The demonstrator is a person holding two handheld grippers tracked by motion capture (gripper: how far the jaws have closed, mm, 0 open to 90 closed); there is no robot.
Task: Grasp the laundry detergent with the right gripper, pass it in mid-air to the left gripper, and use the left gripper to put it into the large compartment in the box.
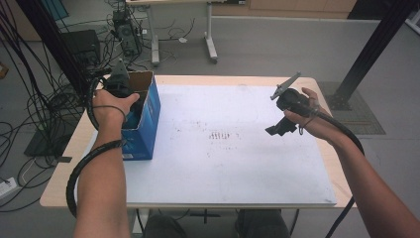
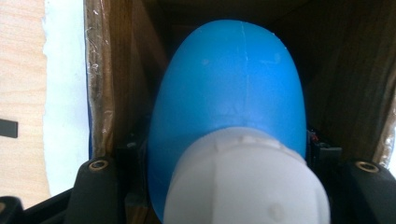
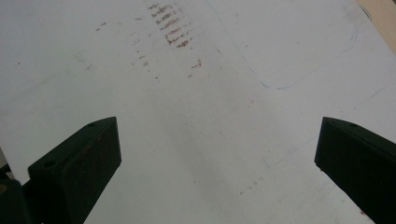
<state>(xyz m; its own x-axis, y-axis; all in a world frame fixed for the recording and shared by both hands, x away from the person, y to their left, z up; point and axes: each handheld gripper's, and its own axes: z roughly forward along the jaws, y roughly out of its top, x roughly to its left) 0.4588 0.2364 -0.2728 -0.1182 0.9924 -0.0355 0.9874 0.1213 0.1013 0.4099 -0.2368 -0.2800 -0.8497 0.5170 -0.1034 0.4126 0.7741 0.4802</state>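
A blue bottle with a white cap sits inside an open blue cardboard box at the table's left. My left gripper reaches down into the box. In the left gripper view my left gripper has a black jaw on each side of the bottle just above the cap, shut on it. The box's brown inner walls stand close around it. My right gripper hangs over the right part of the white sheet. In its own view my right gripper is open with only the sheet below.
The wooden table shows as a rim around the sheet, which has faint brown marks at its middle. Cables and a desk's legs are on the floor beyond. A black post stands at the far right.
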